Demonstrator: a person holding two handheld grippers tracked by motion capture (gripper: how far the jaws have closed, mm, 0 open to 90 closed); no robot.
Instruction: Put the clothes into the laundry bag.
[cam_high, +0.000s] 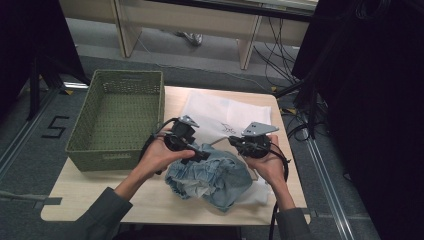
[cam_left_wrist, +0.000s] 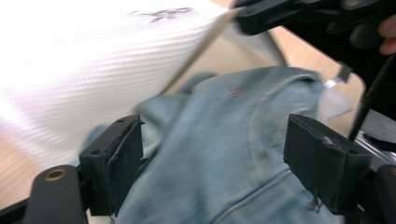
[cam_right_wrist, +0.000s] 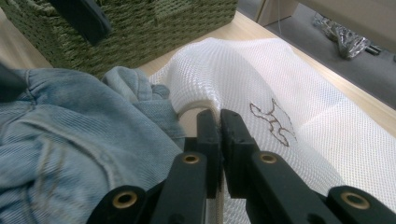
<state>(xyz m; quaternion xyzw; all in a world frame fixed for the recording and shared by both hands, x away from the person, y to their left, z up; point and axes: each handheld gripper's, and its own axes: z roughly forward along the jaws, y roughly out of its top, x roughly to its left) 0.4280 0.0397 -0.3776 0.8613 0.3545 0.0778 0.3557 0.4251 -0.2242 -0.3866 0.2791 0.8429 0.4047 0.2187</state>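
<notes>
Denim garment and white mesh bag on a small wooden table, one gripper at each.

Item: crumpled denim garment (cam_high: 210, 177), lying near the table's (cam_high: 90, 200) front edge, partly over the mesh bag (cam_high: 225, 112), which spreads toward the far edge. Green woven basket (cam_high: 120, 117) fills the left side, reaching past the table's left edge; bare tabletop remains at the front left corner. Left gripper (cam_left_wrist: 212, 161): jaws wide apart, the denim lying between them, pads not pressing it. Right gripper (cam_right_wrist: 219, 123): jaws closed on a raised fold of the mesh bag's edge, the denim just beside its left jaw. Floor and cables lie beyond the right edge.
</notes>
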